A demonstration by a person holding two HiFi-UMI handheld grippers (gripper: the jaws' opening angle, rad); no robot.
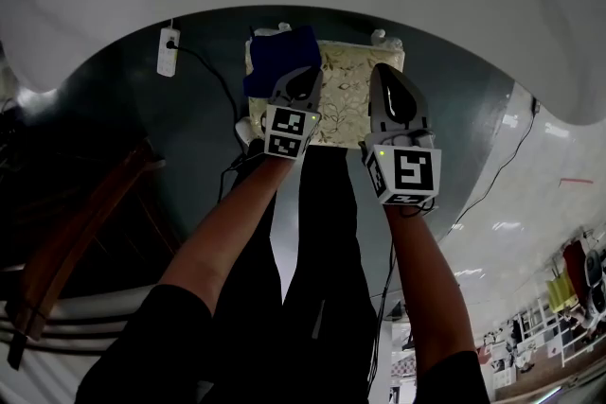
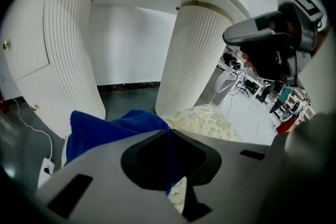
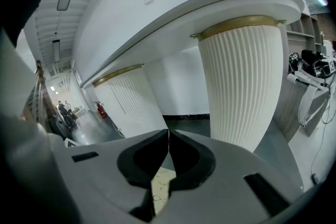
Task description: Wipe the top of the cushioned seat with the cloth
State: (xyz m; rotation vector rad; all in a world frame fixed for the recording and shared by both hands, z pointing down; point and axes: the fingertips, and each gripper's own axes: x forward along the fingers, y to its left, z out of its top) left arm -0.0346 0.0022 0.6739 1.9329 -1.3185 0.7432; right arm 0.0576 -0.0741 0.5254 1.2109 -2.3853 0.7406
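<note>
A cushioned seat (image 1: pixel 348 95) with a cream floral cover stands on the dark floor below a white table. A dark blue cloth (image 1: pixel 280 57) lies over its far left corner. My left gripper (image 1: pixel 301 80) is shut on the cloth near that corner; in the left gripper view the blue cloth (image 2: pixel 113 126) runs out from between the closed jaws (image 2: pixel 169 134) over the floral seat (image 2: pixel 210 122). My right gripper (image 1: pixel 390 88) hovers over the seat's right side, shut with nothing in it. A strip of the seat (image 3: pixel 161 186) shows below its jaws (image 3: pixel 168 140).
A white power strip (image 1: pixel 168 51) with a black cable lies on the floor left of the seat. Ribbed white table columns (image 2: pixel 195 57) (image 3: pixel 242 86) rise behind the seat. A wooden chair back (image 1: pixel 76 241) is at the left. The person's legs are just before the seat.
</note>
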